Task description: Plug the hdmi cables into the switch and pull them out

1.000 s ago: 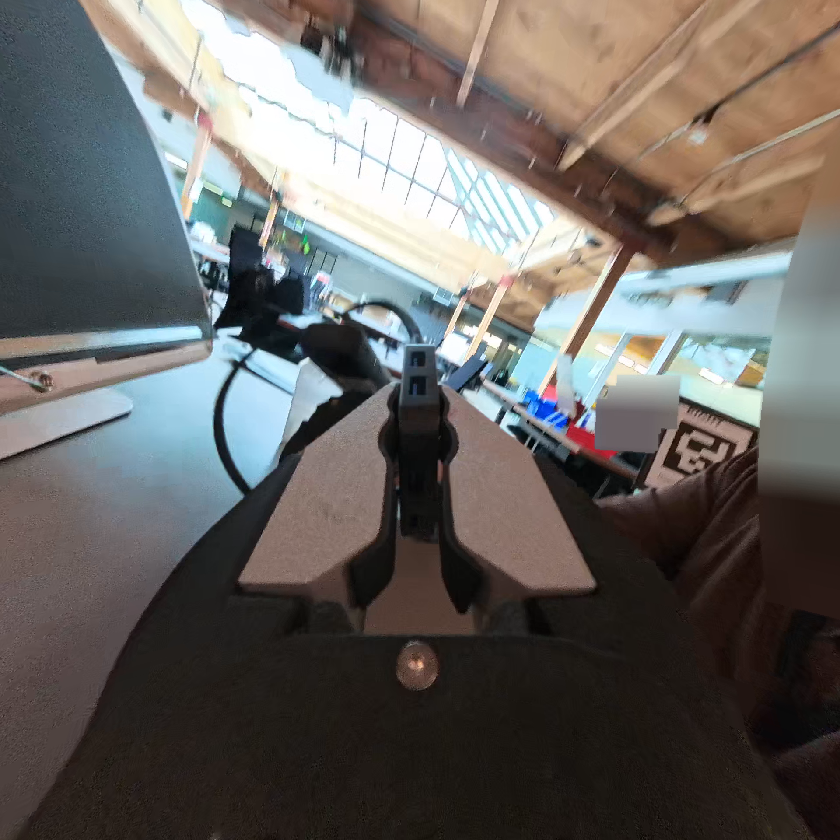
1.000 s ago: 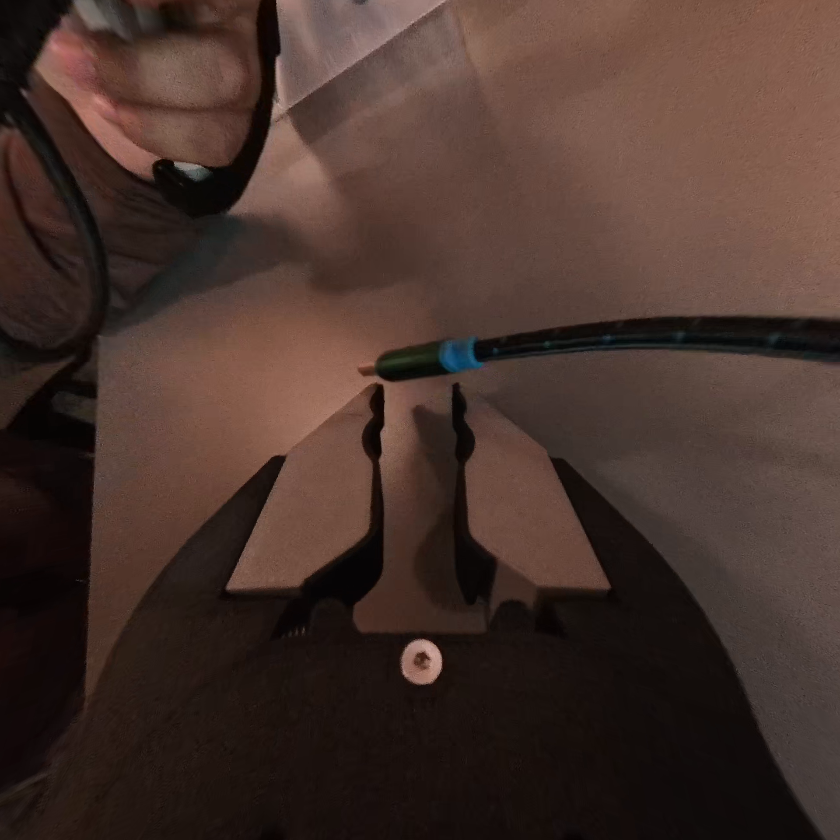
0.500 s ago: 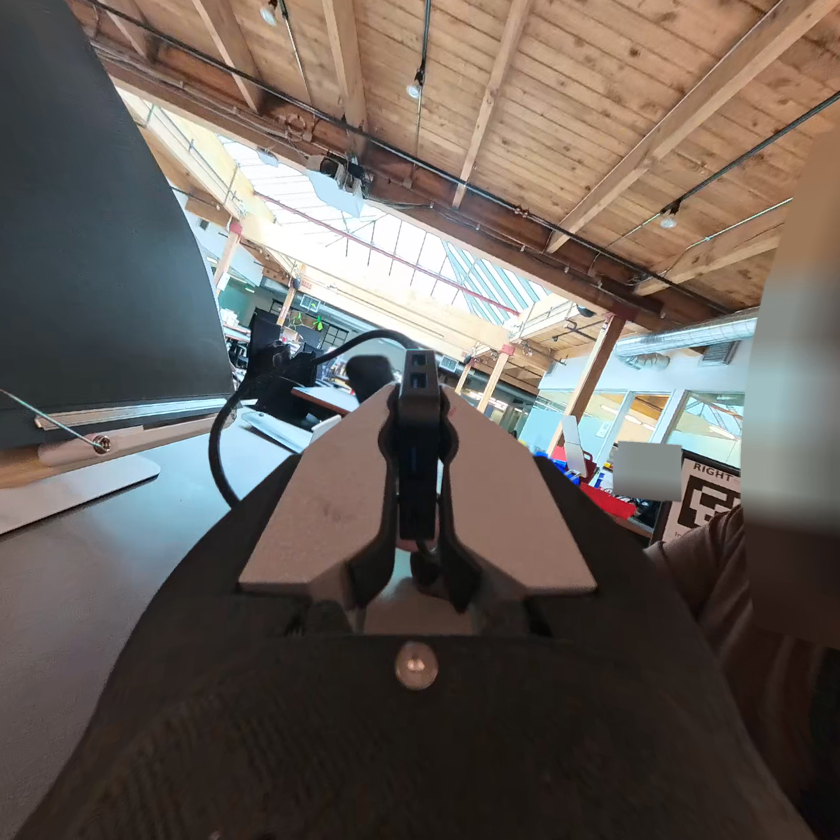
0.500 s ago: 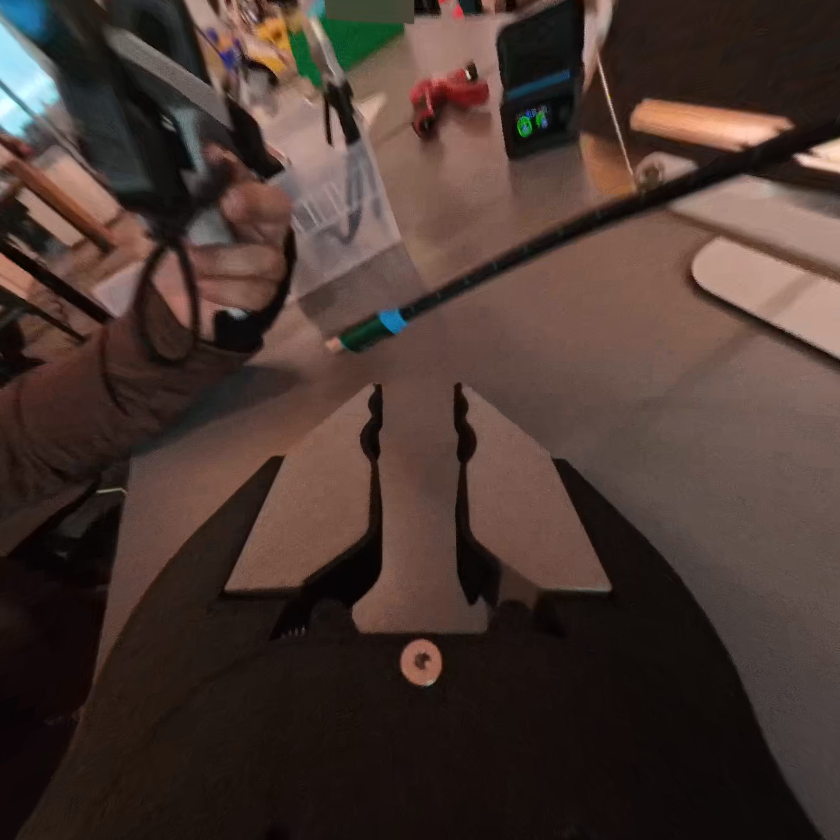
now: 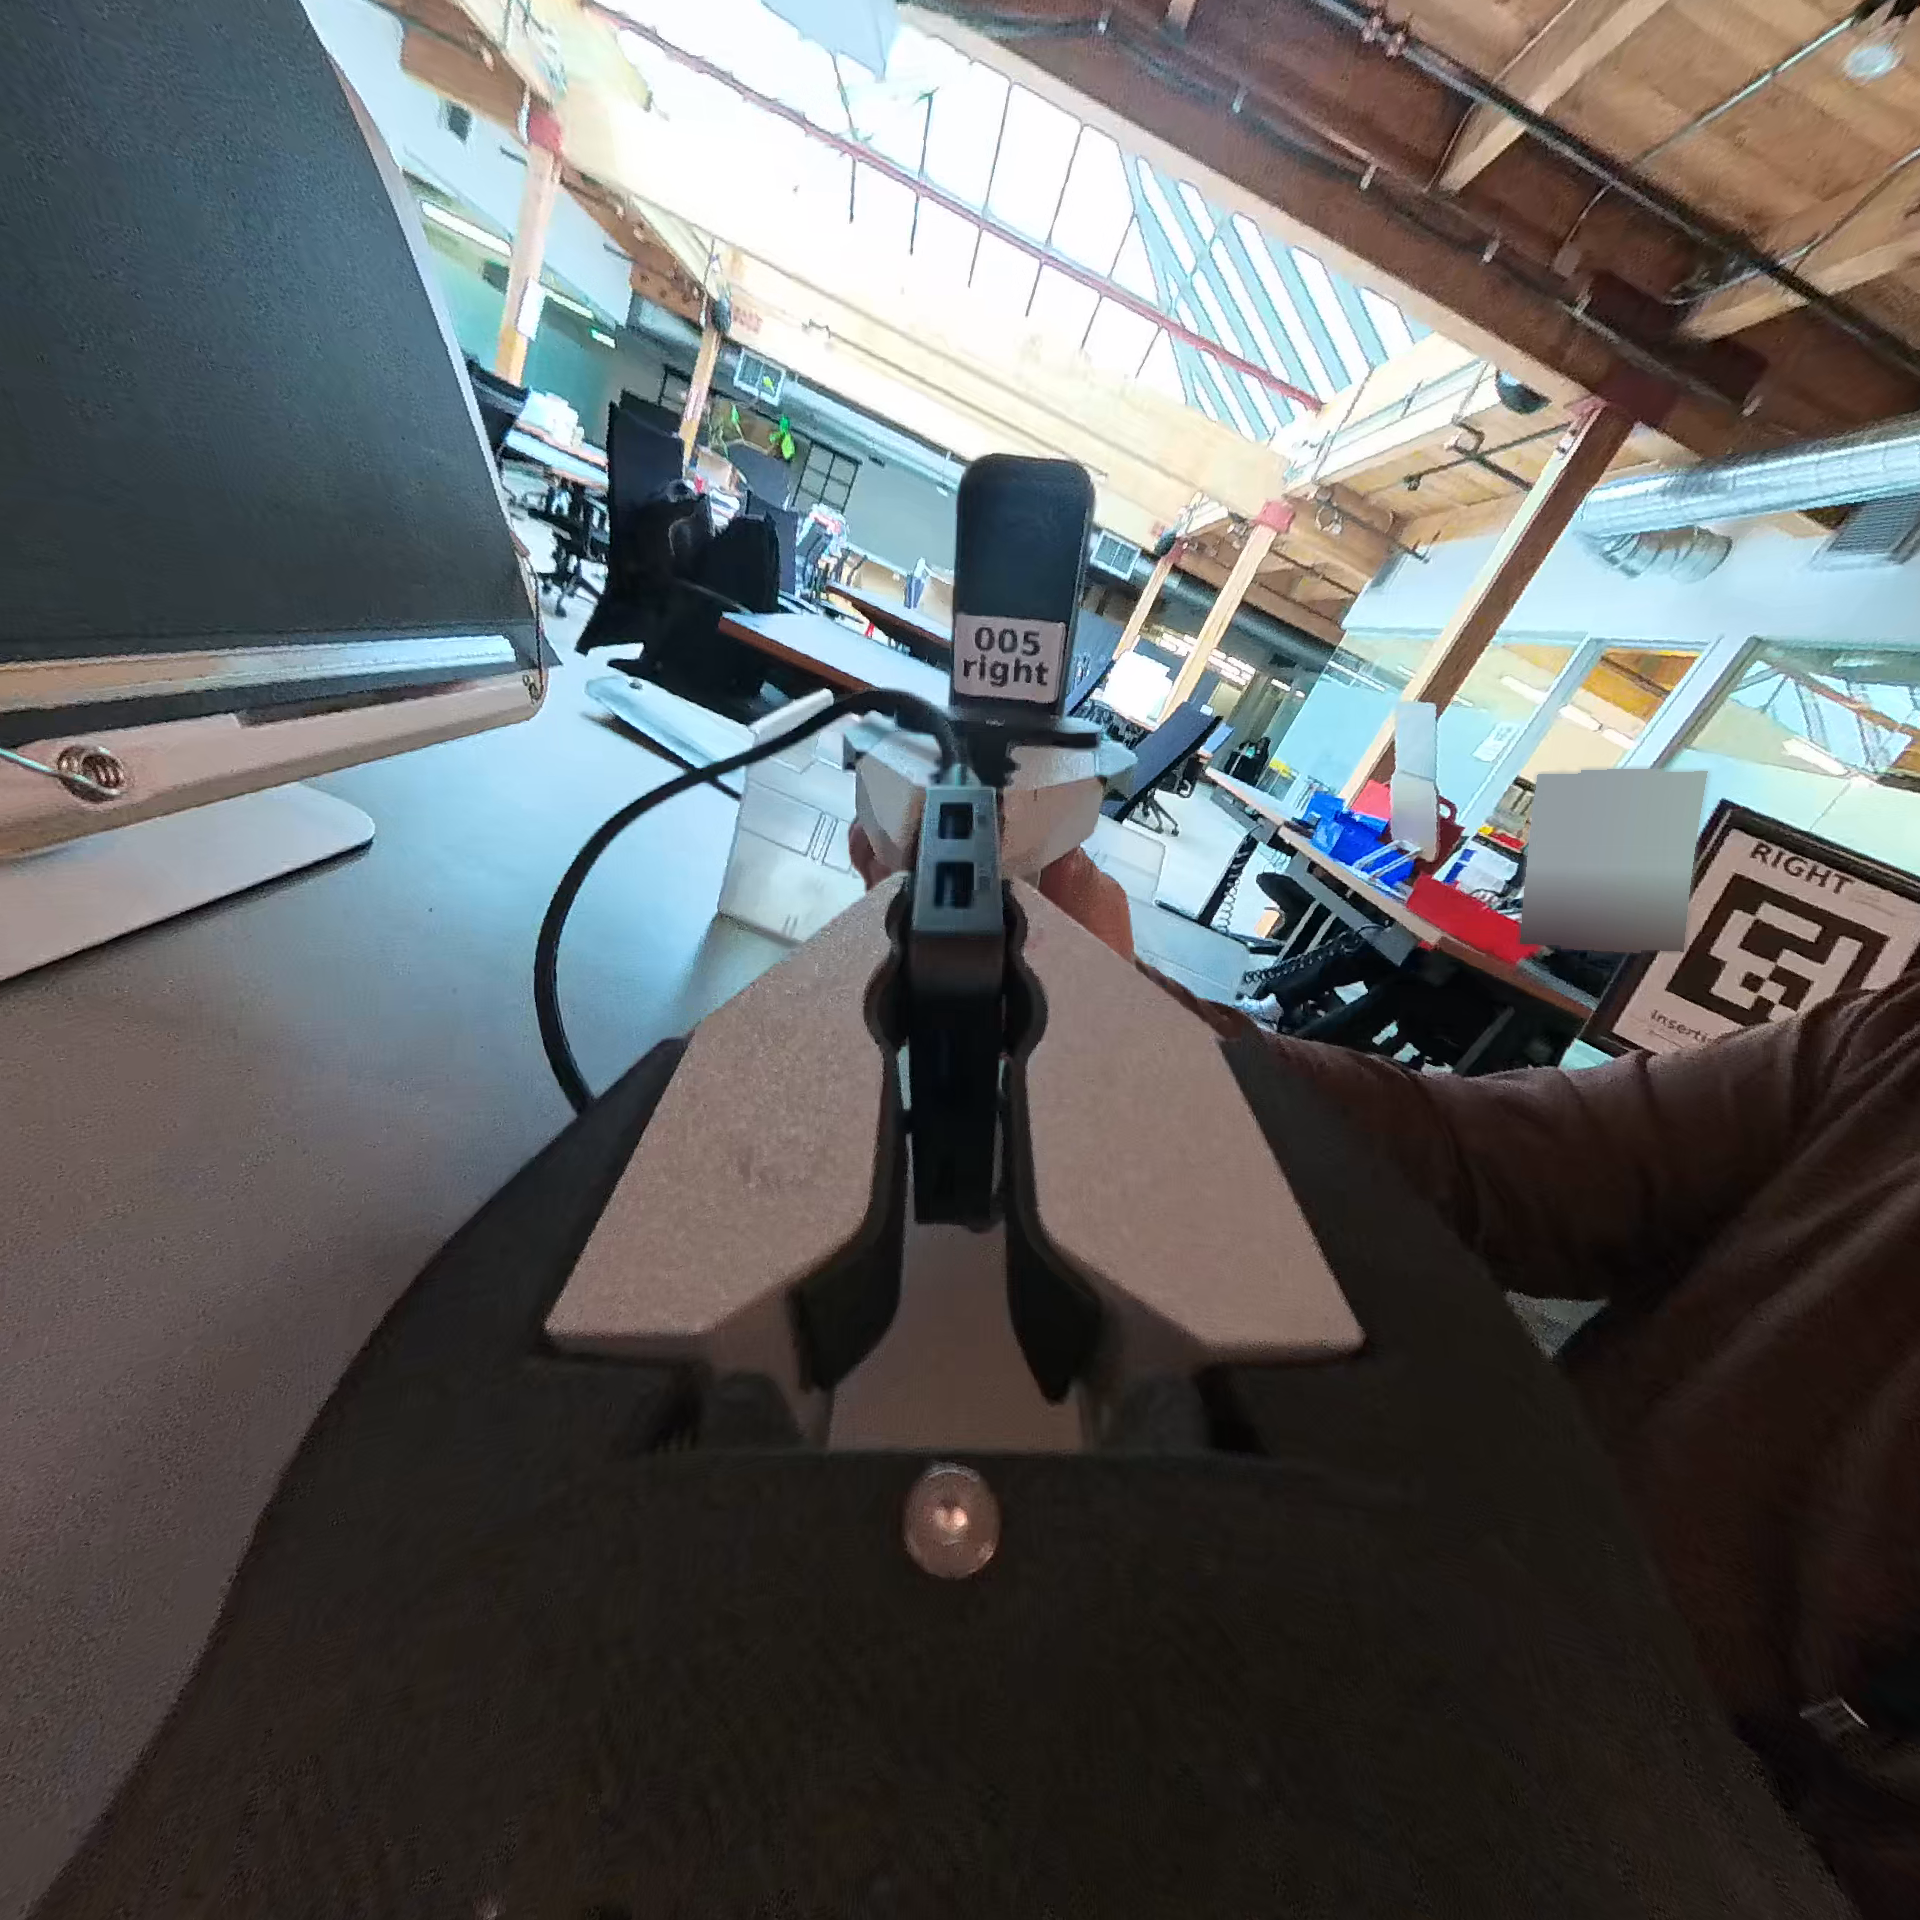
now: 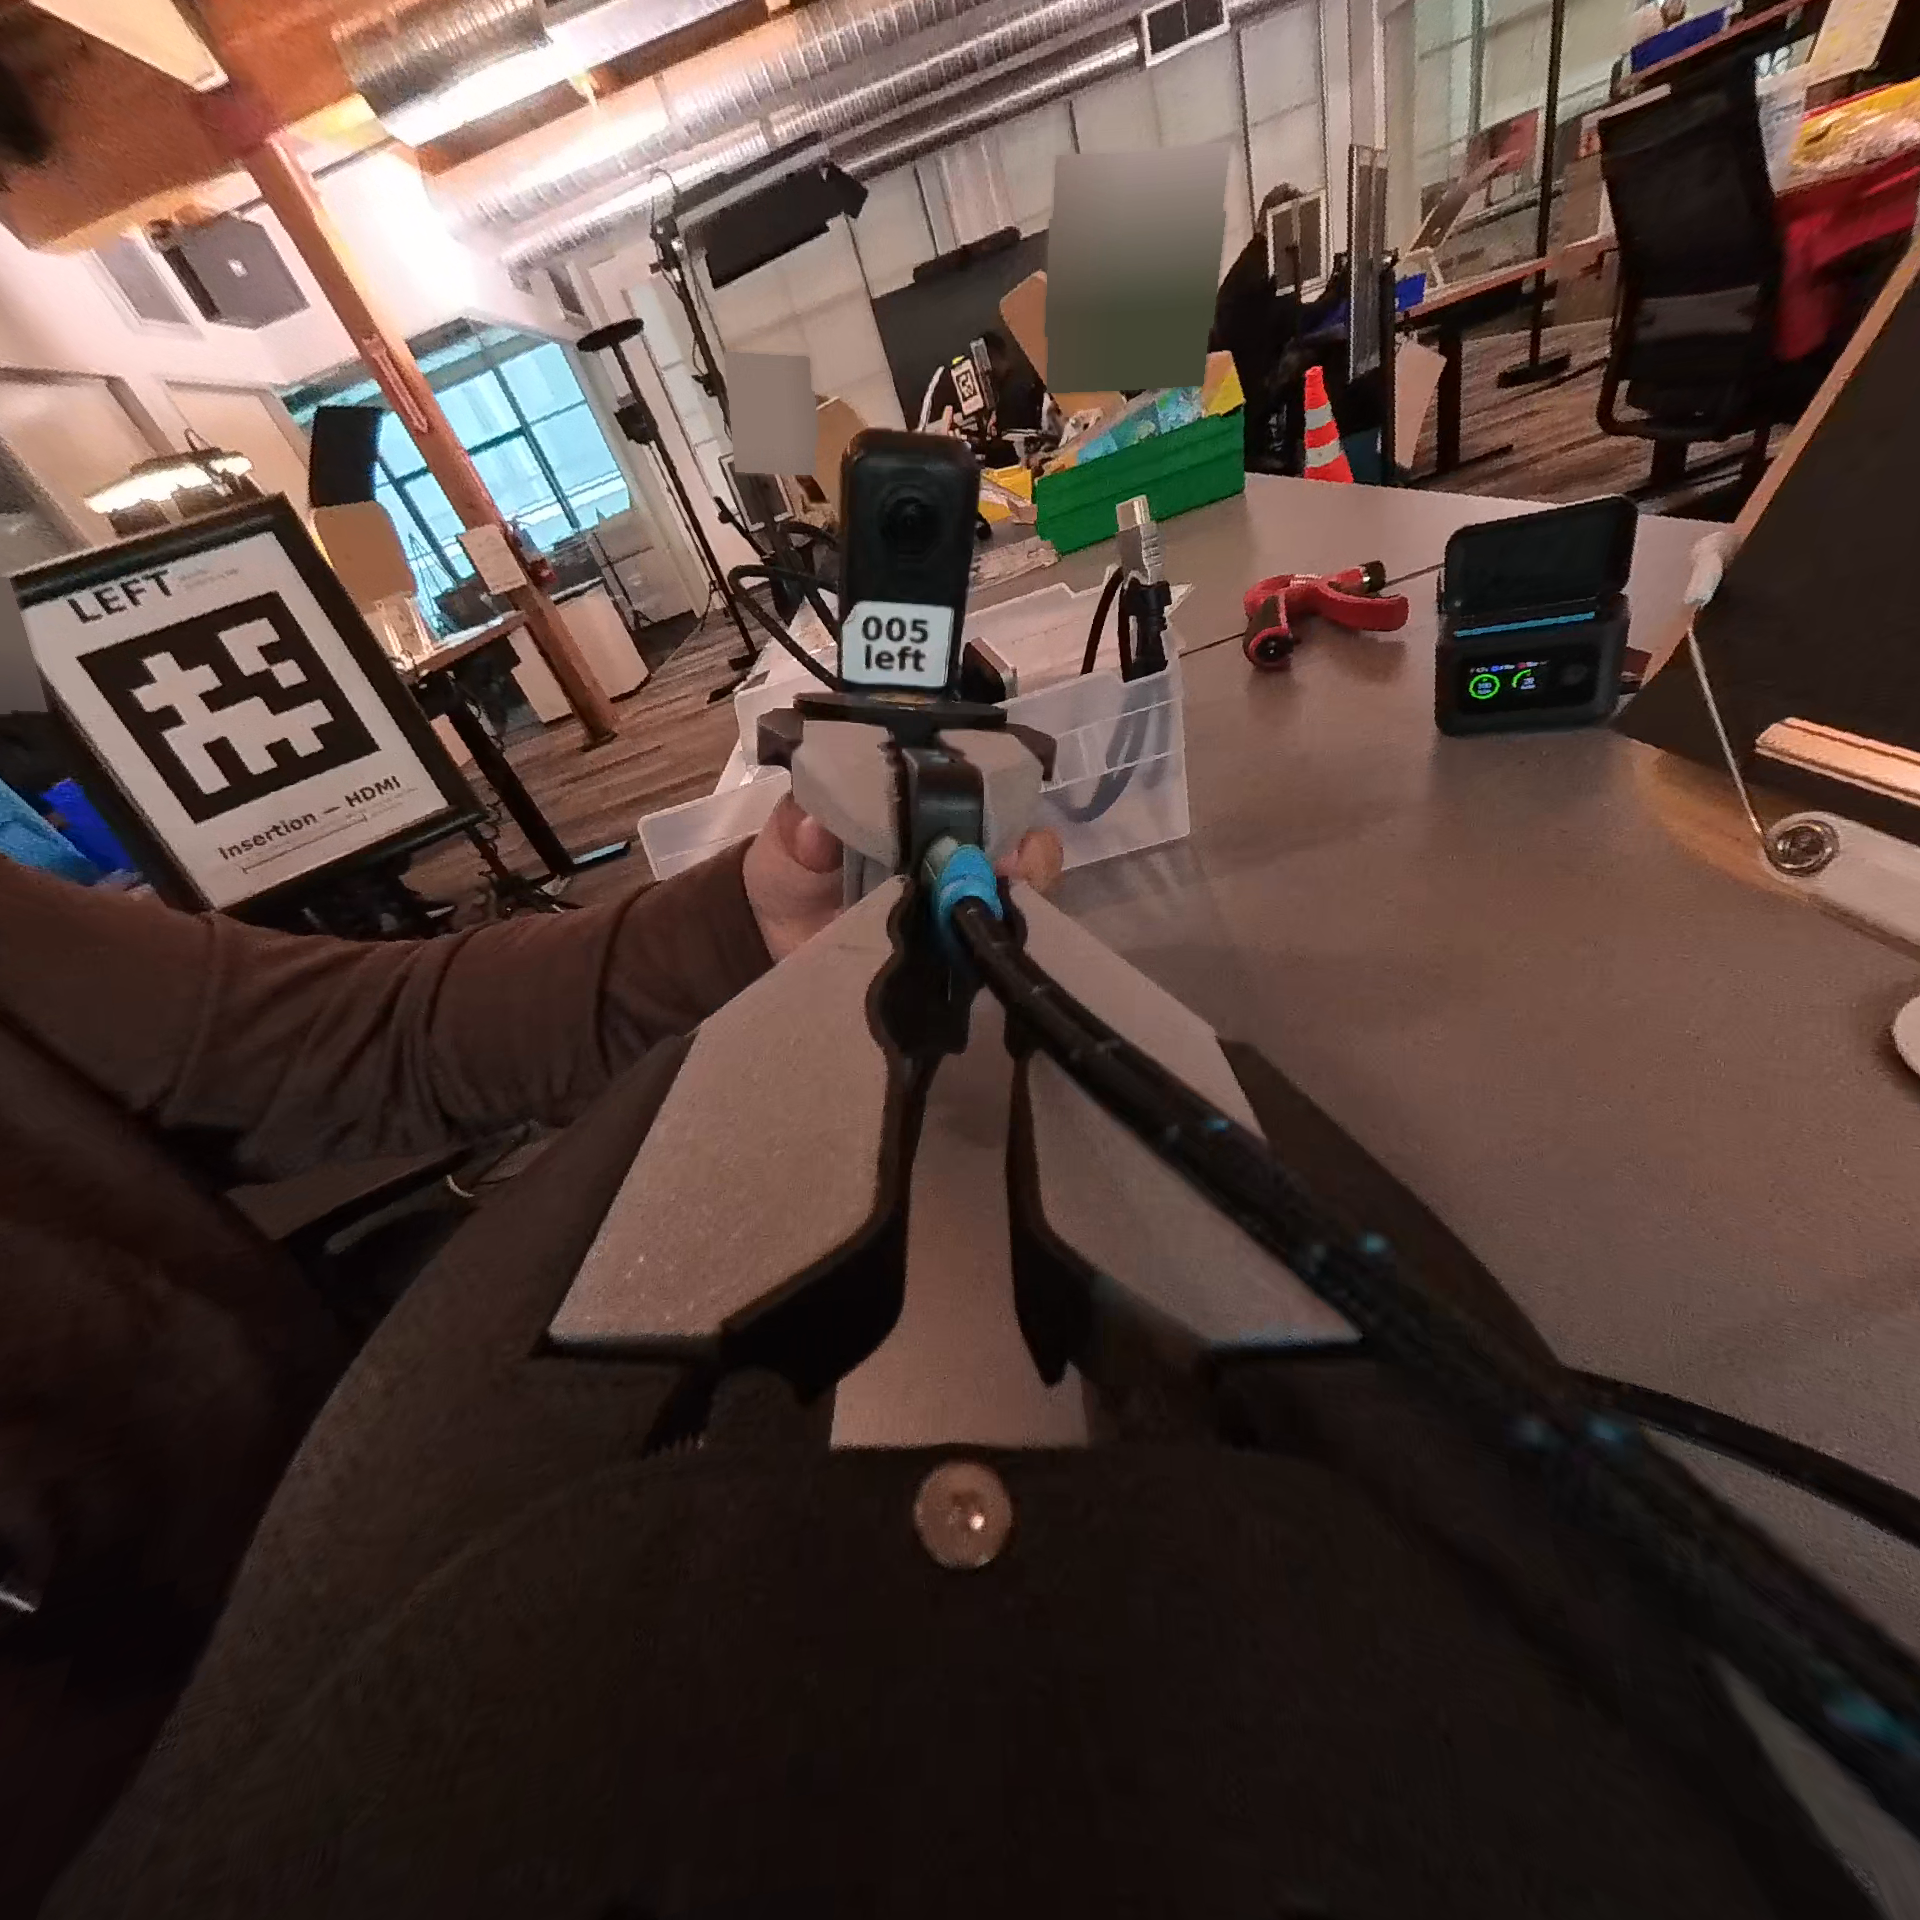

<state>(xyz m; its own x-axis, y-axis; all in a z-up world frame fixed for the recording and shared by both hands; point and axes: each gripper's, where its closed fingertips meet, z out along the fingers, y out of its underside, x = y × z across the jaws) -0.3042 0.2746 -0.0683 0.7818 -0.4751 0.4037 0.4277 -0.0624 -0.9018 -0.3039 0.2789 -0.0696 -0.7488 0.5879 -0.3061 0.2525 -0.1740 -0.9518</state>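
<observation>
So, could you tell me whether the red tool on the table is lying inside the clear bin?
No, the red tool lies on the bare table, apart from the clear bin to its left.

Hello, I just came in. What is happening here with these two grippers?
A person holds a gripper in each hand and points them at each other above a grey table. The left gripper is shut on a small dark switch, held upright with two ports facing the camera. The right gripper grips a braided HDMI cable near its blue-collared plug, which sits right at the switch. Whether the plug is fully inserted cannot be told.
</observation>
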